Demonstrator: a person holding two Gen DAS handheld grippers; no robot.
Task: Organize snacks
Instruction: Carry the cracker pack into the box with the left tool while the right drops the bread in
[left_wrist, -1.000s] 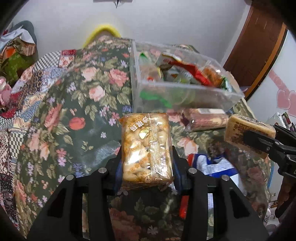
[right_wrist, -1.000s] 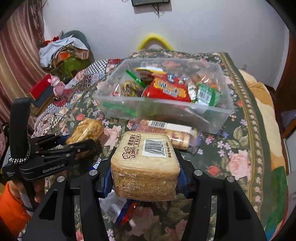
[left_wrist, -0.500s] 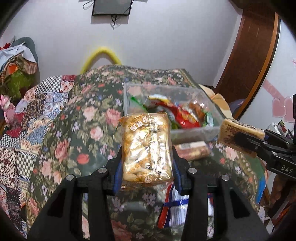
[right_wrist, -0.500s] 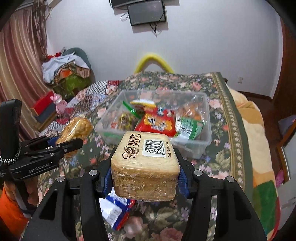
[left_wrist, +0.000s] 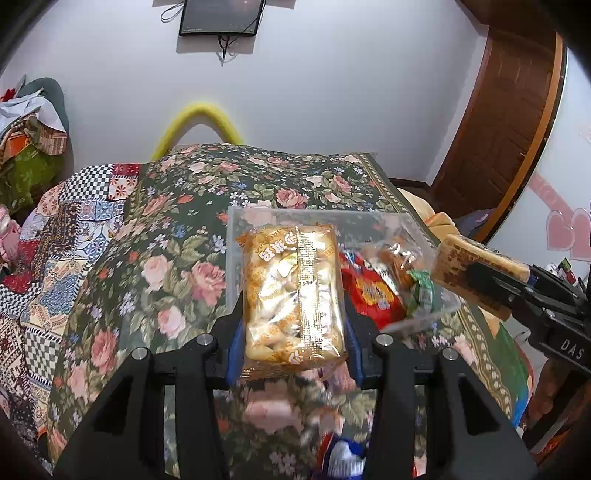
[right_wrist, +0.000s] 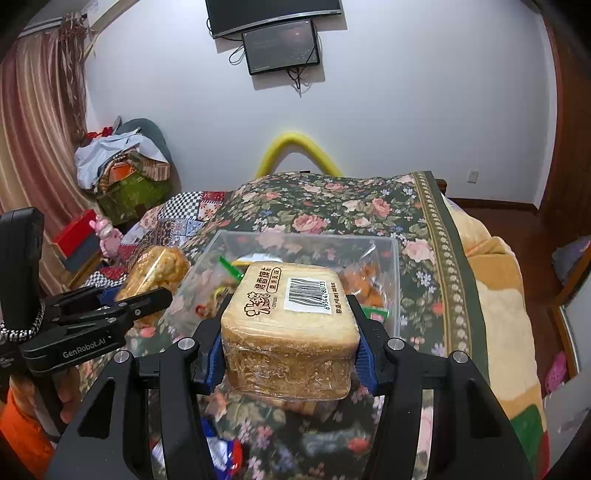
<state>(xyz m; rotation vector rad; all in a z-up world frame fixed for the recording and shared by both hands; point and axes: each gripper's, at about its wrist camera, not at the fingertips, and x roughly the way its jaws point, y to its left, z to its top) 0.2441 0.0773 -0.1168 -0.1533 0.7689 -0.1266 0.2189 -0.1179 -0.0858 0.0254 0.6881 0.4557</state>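
**2 snack packs held above the bin**

The left gripper (left_wrist: 293, 321) clamps an orange snack bag (left_wrist: 291, 295); the right gripper (right_wrist: 290, 347) clamps a wrapped cake block (right_wrist: 291, 325). Both hang near the clear bin's (right_wrist: 391, 266) front rim. Packets crowd the bin; those below look blurred, possibly wrappers.

floral bedspread (left_wrist: 177, 266), orange snack pack (left_wrist: 291, 295)

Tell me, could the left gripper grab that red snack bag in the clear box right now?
Probably not. The left gripper is shut on a yellow snack pack, so its jaws are full. The red bag lies in the clear box, open on top.
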